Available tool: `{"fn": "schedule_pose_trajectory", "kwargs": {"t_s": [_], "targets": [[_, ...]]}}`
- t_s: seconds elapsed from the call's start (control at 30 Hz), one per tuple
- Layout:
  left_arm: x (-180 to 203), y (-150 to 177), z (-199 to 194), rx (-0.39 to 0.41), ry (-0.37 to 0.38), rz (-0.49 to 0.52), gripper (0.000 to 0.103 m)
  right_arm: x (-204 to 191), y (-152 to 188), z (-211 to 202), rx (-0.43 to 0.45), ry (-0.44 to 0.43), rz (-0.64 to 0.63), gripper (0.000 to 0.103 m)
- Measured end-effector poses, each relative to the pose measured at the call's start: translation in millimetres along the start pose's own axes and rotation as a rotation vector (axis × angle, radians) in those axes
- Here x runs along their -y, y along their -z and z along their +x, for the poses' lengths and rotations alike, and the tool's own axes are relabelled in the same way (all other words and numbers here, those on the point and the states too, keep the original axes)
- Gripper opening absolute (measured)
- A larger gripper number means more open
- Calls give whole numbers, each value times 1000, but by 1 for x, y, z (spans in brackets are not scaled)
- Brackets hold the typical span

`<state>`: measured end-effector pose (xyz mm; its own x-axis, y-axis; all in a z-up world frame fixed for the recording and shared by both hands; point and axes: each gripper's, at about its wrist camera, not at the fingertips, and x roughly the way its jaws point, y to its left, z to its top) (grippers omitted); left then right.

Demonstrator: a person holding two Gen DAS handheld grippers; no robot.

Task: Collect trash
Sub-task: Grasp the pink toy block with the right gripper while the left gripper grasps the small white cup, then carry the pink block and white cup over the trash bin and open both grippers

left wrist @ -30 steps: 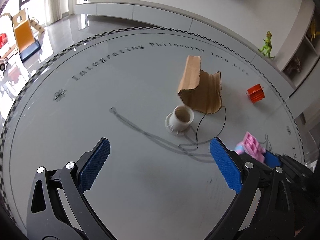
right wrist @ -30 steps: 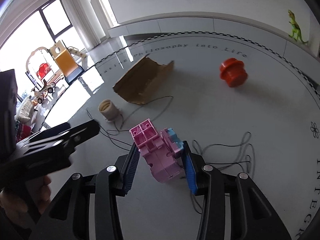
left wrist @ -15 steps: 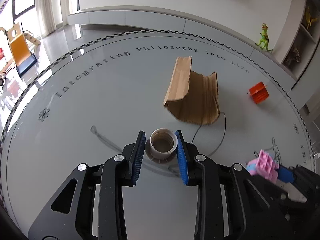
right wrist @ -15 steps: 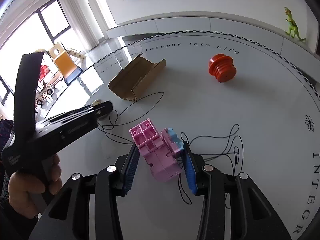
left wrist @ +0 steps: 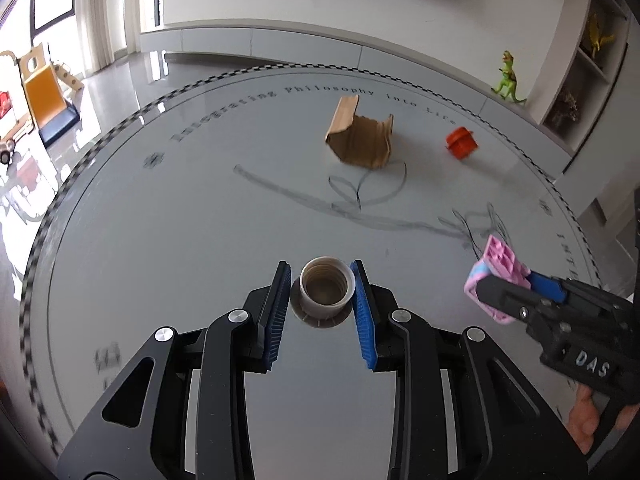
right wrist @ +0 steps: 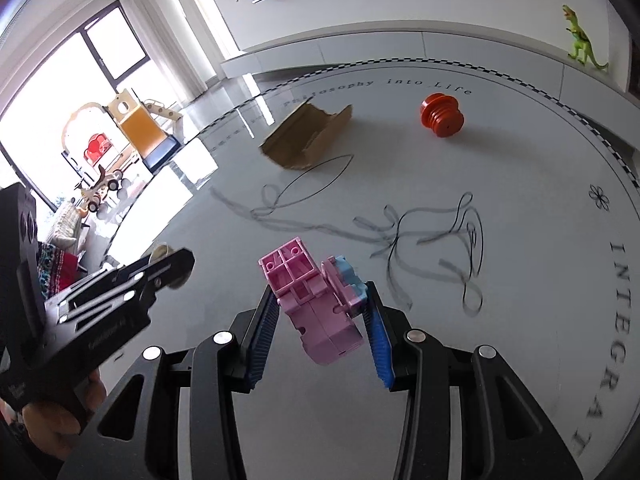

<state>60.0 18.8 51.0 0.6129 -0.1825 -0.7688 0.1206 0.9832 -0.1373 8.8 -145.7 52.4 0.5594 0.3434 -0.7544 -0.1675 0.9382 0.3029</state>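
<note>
Between left gripper [left wrist: 320,304] fingers: spool [left wrist: 327,293], pinched. Right gripper [right wrist: 320,320] fingers clamp pink block [right wrist: 316,304].

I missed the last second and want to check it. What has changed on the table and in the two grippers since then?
The left gripper, open a second ago, closed on the spool and drew it back from the cardboard; the string now trails out behind. The right gripper still holds the pink block. The cardboard and the orange part stayed put.
</note>
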Motion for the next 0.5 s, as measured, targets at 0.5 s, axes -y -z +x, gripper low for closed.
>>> {"fn": "schedule_pose_trajectory", "kwargs": {"t_s": [0.5], "targets": [[-37,109,-92,39,-13,-149,30,-67,74,-42,-30,-89,-84,44]]}}
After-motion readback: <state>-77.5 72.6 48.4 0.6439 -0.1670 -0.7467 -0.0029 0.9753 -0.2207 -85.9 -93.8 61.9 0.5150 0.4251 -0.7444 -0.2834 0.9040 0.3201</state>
